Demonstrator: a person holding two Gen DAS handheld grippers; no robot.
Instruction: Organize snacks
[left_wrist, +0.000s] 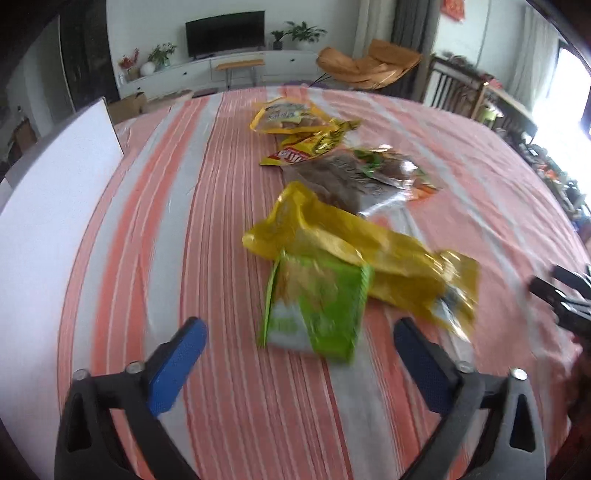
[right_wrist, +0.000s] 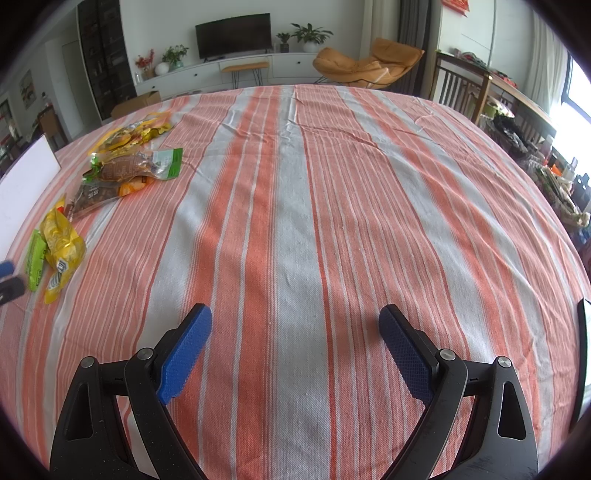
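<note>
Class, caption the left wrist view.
Open left gripper above a green snack packet on the striped tablecloth.

Lay in a loose row on the striped tabletop (left_wrist: 229, 406), toward its left side in the right wrist view. Nearest: a small green packet (left_wrist: 317, 314), flat, tucked partly under a crumpled yellow bag (left_wrist: 369, 254) that overlapped its far edge (print too blurred to read). Beyond, touching the yellow bag's far end: a clear-fronted brown packet (left_wrist: 347, 177) with green and orange trim, flat. Farther on, against it: a yellow wrapper with a red label (left_wrist: 295, 153), then a yellow pouch with a clear window (left_wrist: 288, 118), farthest back. Seen from the right wrist too: green packet (right_wrist: 36, 258), yellow bag (right_wrist: 62, 243), brown packets (right_wrist: 122, 170), far yellow pouch (right_wrist: 129, 134).
</note>
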